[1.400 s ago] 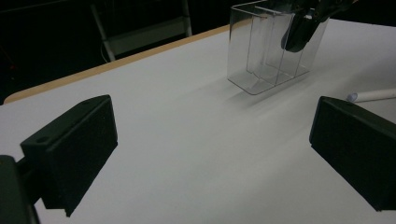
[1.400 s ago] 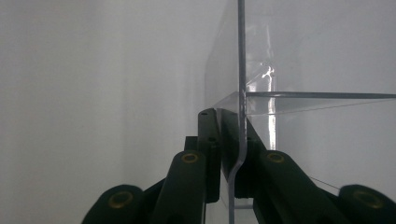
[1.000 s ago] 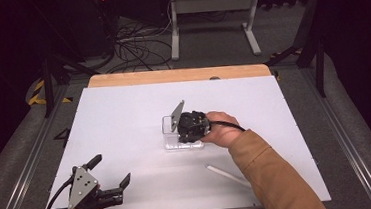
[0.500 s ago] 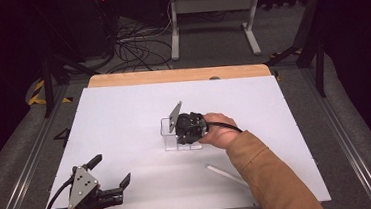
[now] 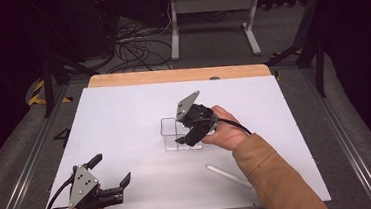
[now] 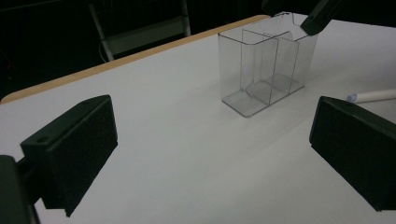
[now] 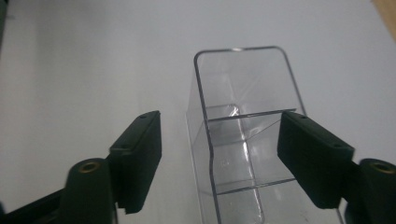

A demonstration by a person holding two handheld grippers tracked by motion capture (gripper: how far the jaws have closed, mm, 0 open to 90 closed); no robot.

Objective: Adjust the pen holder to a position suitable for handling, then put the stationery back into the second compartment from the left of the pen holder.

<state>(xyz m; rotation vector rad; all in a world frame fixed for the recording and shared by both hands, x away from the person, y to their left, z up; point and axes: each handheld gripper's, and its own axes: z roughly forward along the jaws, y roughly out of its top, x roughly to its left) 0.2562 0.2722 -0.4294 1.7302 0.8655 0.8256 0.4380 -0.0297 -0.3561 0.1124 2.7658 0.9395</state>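
Observation:
A clear plastic box (image 5: 175, 133) with inner dividers stands upright in the middle of the white table (image 5: 124, 114). My right gripper (image 5: 188, 137) hovers just over the box's right end, pointing down into it. Its jaws have just been opening. In the right gripper view one side wall of the box (image 7: 205, 140) stands between them, and neither pad touches it; the right gripper (image 7: 224, 158) is open. My left gripper (image 5: 111, 170) rests near the front left corner, open and holding nothing. The left gripper view looks between its jaws (image 6: 210, 154) toward the box (image 6: 261, 70).
A thin white stick (image 5: 229, 176) lies on the table in front of the right forearm, also seen as the stick (image 6: 371, 96) past the box. A wooden strip (image 5: 176, 75) borders the table's far edge. Cables and a metal stand lie on the floor beyond.
The right gripper has lifted slightly above the box and its jaws have spread apart. The box stays where it was. The left gripper has not moved.

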